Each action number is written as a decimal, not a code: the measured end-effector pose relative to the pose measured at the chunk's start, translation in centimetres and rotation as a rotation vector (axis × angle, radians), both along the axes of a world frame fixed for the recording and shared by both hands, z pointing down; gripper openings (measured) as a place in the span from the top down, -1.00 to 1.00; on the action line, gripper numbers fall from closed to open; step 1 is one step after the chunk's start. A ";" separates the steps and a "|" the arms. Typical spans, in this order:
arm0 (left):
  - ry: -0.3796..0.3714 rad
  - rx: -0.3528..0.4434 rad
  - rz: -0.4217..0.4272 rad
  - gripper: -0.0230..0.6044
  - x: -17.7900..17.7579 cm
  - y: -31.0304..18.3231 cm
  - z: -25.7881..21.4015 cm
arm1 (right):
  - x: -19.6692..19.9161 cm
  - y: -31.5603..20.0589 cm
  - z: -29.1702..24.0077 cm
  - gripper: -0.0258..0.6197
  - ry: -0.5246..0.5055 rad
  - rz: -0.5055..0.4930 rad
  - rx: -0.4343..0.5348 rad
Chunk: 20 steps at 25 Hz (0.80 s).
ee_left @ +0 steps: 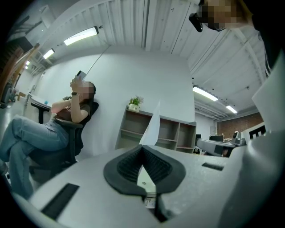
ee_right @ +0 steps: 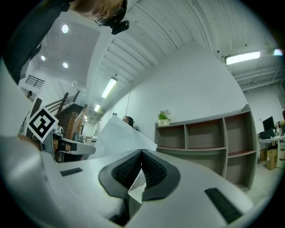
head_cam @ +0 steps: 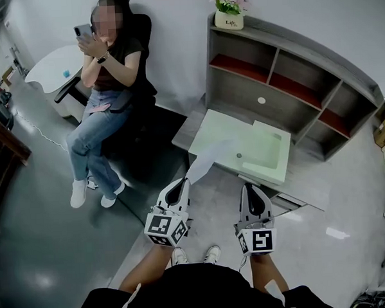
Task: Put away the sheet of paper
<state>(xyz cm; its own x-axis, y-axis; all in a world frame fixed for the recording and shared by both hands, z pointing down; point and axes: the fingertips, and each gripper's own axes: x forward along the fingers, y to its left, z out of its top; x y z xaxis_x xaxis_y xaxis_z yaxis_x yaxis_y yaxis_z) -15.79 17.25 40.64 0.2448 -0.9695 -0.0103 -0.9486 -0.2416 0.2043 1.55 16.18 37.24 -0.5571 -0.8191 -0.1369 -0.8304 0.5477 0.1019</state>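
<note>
My left claw (head_cam: 181,185) and right claw (head_cam: 250,189) are both pinched shut on the sheet of paper (head_cam: 203,162). It stands upright by the pale green tabletop's (head_cam: 270,164) near left corner.

a pale green rectangular desk (head_cam: 223,132) stands on the grey floor (head_cam: 50,254), with a small dark round thing (head_cam: 238,155) near its front edge. behind its back edge, a grey open shelf unit (head_cam: 303,54) carries a white-potted plant (head_cam: 229,14) on its top left corner

Bright ceiling strip lights (ee_left: 80,36), fisheye-warped dark edges
</note>
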 end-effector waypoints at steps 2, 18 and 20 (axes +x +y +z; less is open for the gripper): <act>0.006 -0.006 -0.006 0.91 0.5 -0.3 0.2 | 0.8 -0.3 0.0 0.87 -0.005 -0.004 -0.002; 0.049 -0.034 -0.066 0.91 1.4 -2.5 1.5 | 2.0 -3.6 0.5 0.87 -0.023 -0.055 -0.018; 0.054 -0.030 -0.061 0.91 1.0 -3.6 1.5 | 1.3 -4.6 0.5 0.87 -0.019 -0.057 -0.015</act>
